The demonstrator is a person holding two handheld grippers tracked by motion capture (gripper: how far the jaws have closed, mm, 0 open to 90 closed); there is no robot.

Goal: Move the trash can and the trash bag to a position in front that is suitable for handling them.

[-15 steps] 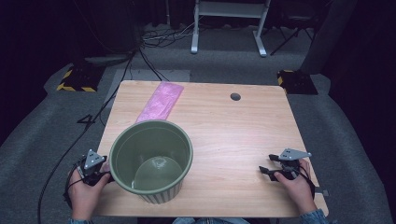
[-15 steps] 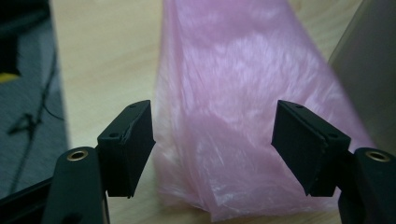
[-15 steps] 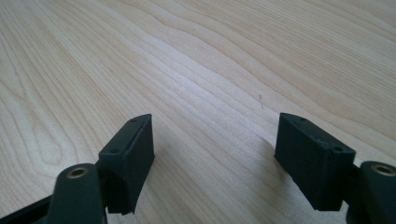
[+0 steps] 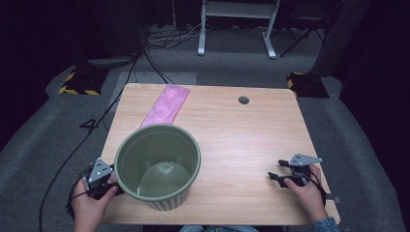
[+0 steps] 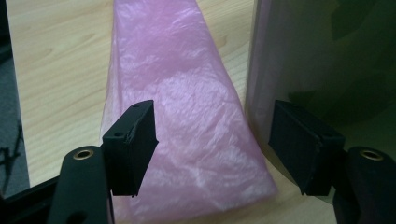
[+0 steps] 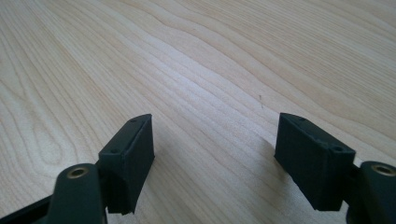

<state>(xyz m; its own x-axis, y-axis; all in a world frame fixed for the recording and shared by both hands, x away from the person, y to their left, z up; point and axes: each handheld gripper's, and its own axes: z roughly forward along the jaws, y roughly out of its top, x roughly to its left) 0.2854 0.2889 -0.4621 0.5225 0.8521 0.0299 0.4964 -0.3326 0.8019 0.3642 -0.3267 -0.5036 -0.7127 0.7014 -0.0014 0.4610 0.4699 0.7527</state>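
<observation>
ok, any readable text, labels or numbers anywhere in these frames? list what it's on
None readable.
Green bucket: no label or print visible.
Pink plastic bag: plain, no print.
Wooden table: bare grain and a round hole, no markings.
Yellow-black hazard stripes on the floor blocks: a pattern, no words.
Left gripper and right gripper: jaws carry no markings.

jaws: black, blocky pads with small screw holes, brass-ringed holes on the arms
plates: grey, three-cornered
cables: black
sleeve: blue denim cuff, lower right

left gripper (image 4: 99, 178); right gripper (image 4: 280, 171)
</observation>
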